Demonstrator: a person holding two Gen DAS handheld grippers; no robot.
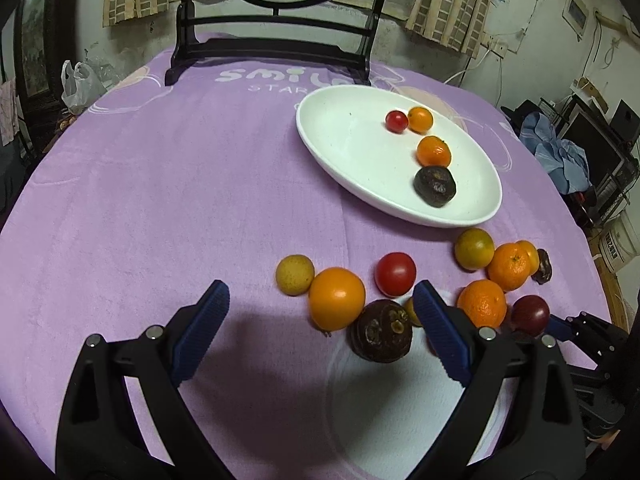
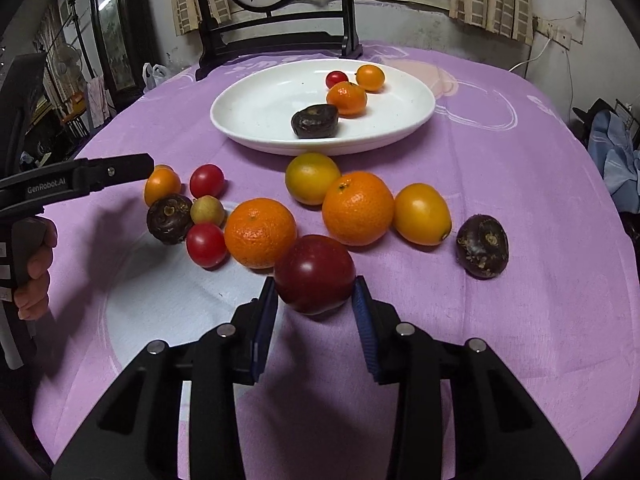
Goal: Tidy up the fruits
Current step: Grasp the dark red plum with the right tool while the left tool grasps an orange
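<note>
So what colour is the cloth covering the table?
Purple tablecloth with faint white markings, clearest in the right wrist view.

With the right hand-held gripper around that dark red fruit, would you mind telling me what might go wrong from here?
1. The right hand-held gripper has only its fingertips on the round dark red fruit, so it could squirt out.
2. The mandarin touches that fruit and may roll when it lifts.
3. The white plate already holds four fruits; a careless drop could knock them around.
</note>
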